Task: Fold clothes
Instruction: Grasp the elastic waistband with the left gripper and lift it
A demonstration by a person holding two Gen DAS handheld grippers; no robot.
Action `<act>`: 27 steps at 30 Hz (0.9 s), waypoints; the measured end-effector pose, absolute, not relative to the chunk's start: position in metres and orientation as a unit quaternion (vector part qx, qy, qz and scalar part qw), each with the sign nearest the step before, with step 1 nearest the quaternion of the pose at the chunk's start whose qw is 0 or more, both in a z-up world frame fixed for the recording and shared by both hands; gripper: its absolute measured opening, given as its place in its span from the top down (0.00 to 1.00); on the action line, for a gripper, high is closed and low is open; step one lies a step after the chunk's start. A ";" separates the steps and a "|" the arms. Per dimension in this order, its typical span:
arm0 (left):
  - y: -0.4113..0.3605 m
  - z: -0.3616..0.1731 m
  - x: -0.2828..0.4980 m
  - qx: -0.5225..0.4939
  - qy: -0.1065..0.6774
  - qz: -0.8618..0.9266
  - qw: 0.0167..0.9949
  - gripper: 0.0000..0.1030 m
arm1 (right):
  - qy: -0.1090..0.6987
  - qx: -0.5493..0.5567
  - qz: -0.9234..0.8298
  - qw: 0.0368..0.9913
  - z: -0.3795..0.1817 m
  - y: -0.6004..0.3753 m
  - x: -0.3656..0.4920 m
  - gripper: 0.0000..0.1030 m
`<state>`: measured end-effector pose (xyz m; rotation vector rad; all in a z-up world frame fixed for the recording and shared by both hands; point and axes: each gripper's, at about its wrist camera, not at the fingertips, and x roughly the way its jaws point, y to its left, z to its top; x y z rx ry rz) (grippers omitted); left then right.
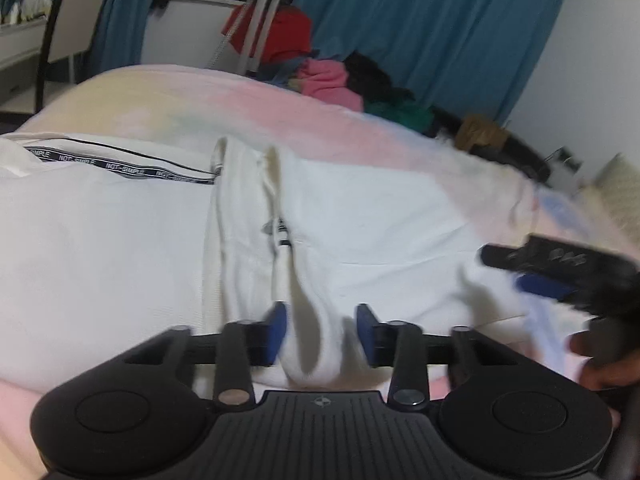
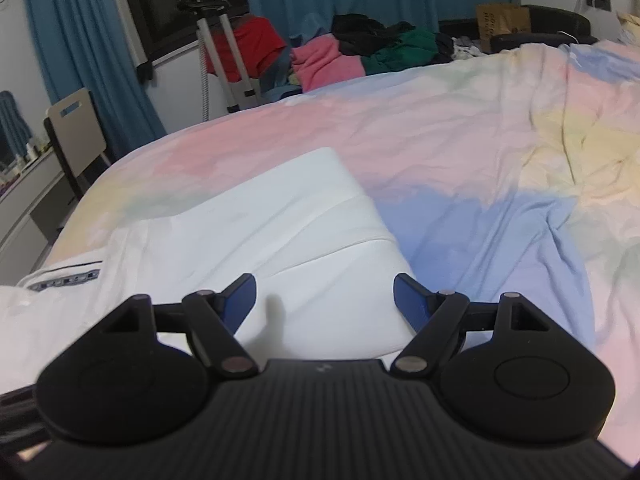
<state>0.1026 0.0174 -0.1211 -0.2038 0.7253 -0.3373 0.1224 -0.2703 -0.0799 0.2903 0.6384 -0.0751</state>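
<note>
A white garment [image 1: 120, 240] with a black "NOT-SIMPLE" tape trim lies spread on the pastel bed. In the left wrist view a raised fold of its cloth [image 1: 312, 344] stands between the blue pads of my left gripper [image 1: 322, 332]; the jaws are partly apart and not pressed on it. My right gripper shows at the right edge [image 1: 560, 276], blurred. In the right wrist view my right gripper [image 2: 324, 300] is open and empty just above the garment's folded part [image 2: 280, 220].
The pastel bedspread [image 2: 480, 152] stretches to the right, wrinkled. A pile of pink, black and green clothes [image 2: 360, 56] lies at the far edge. A garment steamer stand [image 2: 216, 40], a chair [image 2: 76, 136] and blue curtains stand behind.
</note>
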 end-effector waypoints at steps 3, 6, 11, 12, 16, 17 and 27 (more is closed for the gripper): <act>0.023 -0.115 0.100 -0.105 0.333 -0.151 0.925 0.95 | 0.312 0.124 -0.033 0.941 -0.079 -0.263 0.124 0.25; 0.027 -0.106 0.097 -0.097 0.322 -0.143 0.931 0.95 | 0.309 0.118 -0.029 0.943 -0.081 -0.262 0.124 0.25; 0.023 -0.123 0.096 -0.069 0.347 -0.139 0.925 0.95 | 0.329 0.124 -0.017 0.936 -0.099 -0.265 0.131 0.25; 0.023 -0.124 0.096 -0.063 0.343 -0.140 0.927 0.95 | 0.330 0.118 -0.015 0.937 -0.101 -0.265 0.131 0.25; 0.024 -0.121 0.089 -0.070 0.337 -0.133 0.929 0.81 | 0.331 0.098 -0.015 0.938 -0.101 -0.260 0.132 0.23; 0.024 -0.118 0.085 -0.068 0.334 -0.128 0.931 0.77 | 0.331 0.097 -0.016 0.939 -0.102 -0.260 0.133 0.23; 0.052 -0.086 0.046 -0.115 0.327 -0.087 0.934 0.26 | 0.328 0.070 -0.011 0.942 -0.105 -0.254 0.130 0.20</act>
